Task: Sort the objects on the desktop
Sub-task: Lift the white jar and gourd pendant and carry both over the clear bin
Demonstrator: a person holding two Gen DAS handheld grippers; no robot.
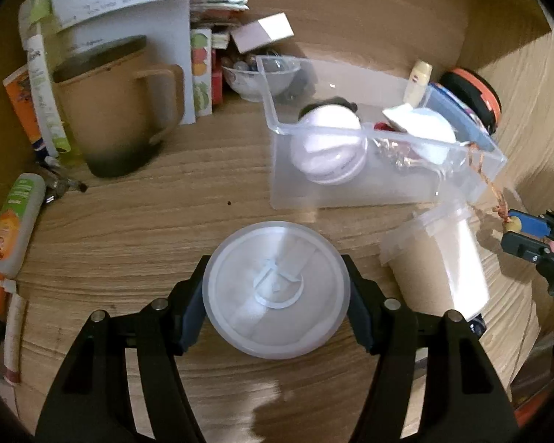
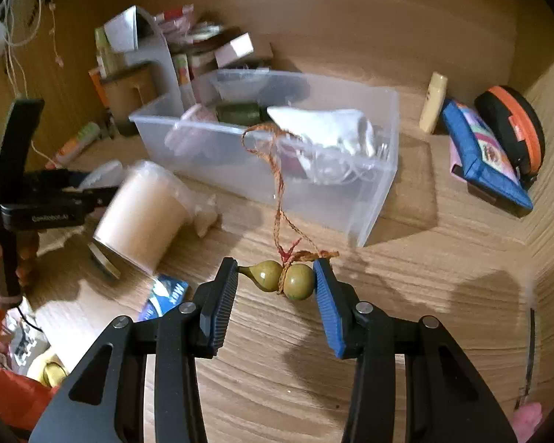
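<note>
Left wrist view: left tongs clamp round frosted lid.
Right tongs: pinch gourd charm; cord runs toward 12 o'clock over clear bin rim.

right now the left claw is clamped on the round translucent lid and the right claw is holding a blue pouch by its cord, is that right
Not quite. The right claw holds a small gourd charm, its cord running up over the clear bin, as the right wrist view shows. The blue pouch lies untouched on the desk. The left claw does clamp the round translucent lid.
</note>
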